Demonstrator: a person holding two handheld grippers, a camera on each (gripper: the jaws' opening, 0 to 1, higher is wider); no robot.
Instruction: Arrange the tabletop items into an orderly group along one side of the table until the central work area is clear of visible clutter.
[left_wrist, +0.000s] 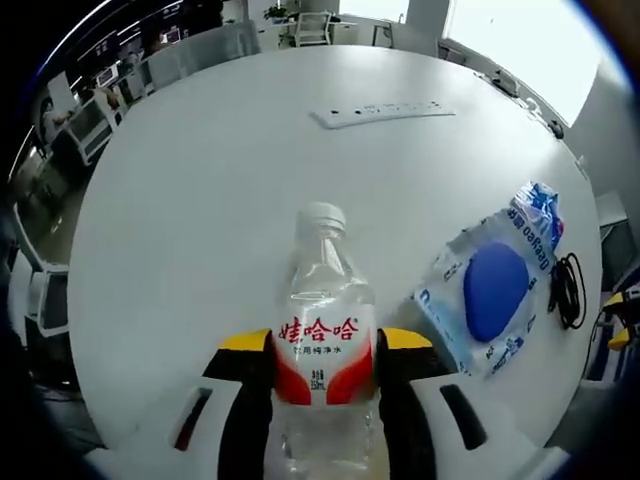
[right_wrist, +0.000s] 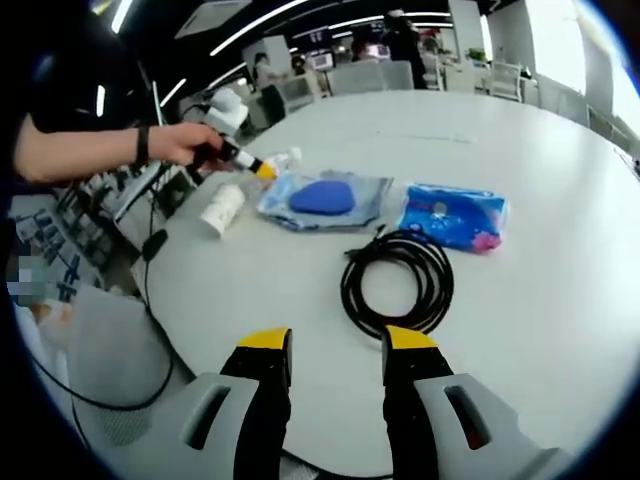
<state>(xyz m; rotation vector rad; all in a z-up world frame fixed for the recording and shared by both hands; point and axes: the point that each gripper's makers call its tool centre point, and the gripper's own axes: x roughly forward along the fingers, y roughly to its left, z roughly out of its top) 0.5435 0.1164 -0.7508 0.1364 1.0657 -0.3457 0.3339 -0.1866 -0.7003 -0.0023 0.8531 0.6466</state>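
Observation:
My left gripper (left_wrist: 325, 345) is shut on a clear water bottle (left_wrist: 322, 300) with a white cap and a red and white label, held upright over the white round table (left_wrist: 200, 200). To its right lie a clear bag with a blue mouse (left_wrist: 495, 290), a blue packet (left_wrist: 538, 225) and a black cable (left_wrist: 568, 290). My right gripper (right_wrist: 337, 345) stands open above the table's near edge with nothing between its jaws. Just beyond it lies the coiled black cable (right_wrist: 398, 282), with the blue packet (right_wrist: 453, 215) and the mouse bag (right_wrist: 322, 198) behind it. At the far left a hand (right_wrist: 180, 143) holds the left gripper (right_wrist: 262, 168) with the bottle (right_wrist: 283, 158).
A white power strip (left_wrist: 380, 112) lies at the table's far side. A white cylindrical container (right_wrist: 222, 208) lies on its side near the table's left edge. Office chairs (left_wrist: 95, 125) and desks ring the table. A black cord (right_wrist: 150, 300) hangs off the table's left edge.

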